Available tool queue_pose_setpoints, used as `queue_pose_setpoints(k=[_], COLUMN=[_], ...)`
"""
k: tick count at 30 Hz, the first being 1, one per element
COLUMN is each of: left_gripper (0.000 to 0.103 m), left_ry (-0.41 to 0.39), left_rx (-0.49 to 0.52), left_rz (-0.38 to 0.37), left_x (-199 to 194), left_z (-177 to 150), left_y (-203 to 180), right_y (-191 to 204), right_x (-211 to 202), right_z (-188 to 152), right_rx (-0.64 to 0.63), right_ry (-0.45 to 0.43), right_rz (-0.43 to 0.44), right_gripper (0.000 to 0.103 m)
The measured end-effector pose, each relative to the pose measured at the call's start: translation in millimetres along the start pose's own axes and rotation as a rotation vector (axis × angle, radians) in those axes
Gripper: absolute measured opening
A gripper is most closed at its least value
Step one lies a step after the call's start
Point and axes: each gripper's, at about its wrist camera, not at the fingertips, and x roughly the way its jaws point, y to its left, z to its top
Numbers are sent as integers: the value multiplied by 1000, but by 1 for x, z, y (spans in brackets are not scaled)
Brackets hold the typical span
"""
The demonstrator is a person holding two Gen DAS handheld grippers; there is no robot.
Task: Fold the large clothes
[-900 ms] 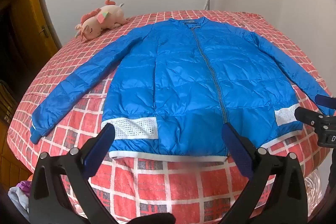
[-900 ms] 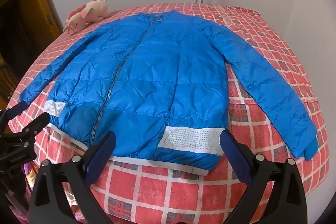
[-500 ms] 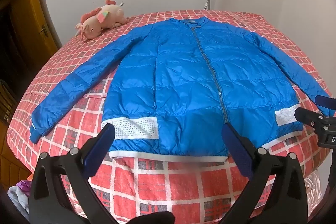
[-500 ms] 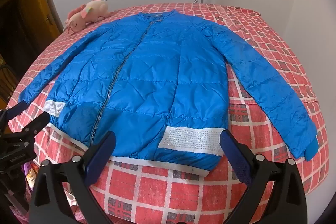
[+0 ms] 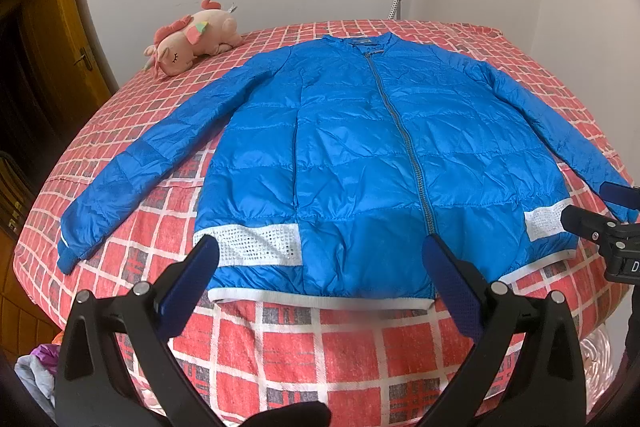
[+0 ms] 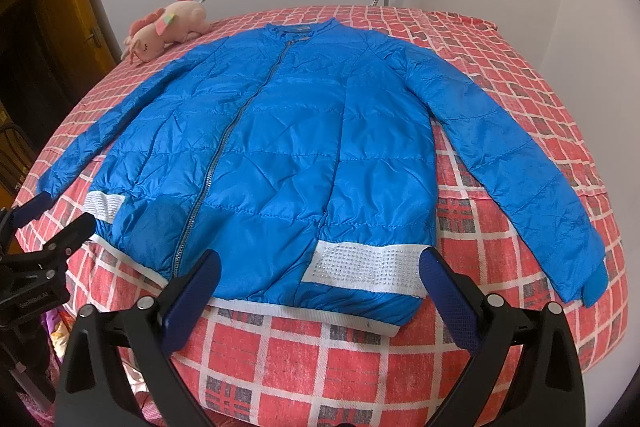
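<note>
White walls back a bed (image 5: 328, 347) in red check. Your blue jacket (image 5: 360, 163) lies flat and zipped, collar toward the far edge, hem along the near edge, sleeves angled out to the side edges. Your left claw (image 5: 320, 259) hovers wide open and empty over the hem's left half; your right claw (image 6: 318, 267), equally spread and empty, over its right half.

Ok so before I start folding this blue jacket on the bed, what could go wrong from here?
1. The blue jacket looks shiny and puffy, so a fold may slide or spring open.
2. Its hem lies near the bed's front edge; pulling toward you could drag it off.
3. Both sleeves are spread wide: the right sleeve reaches the bed's side, and the left hand-held gripper and right hand-held gripper, both open, grasp nothing.
</note>
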Motion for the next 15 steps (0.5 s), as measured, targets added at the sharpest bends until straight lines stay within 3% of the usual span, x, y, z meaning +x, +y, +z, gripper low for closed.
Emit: queue_pose_setpoints(k=[15], left_gripper=[100], left_ry=[-2], left_rx=[-2], left_rz=[2], left_x=[2], left_z=[0], left_y=[4], right_y=[0], right_x=[1], right_z=[0], right_rx=[0], right_ry=[-2], right_rz=[1], right_gripper=[99])
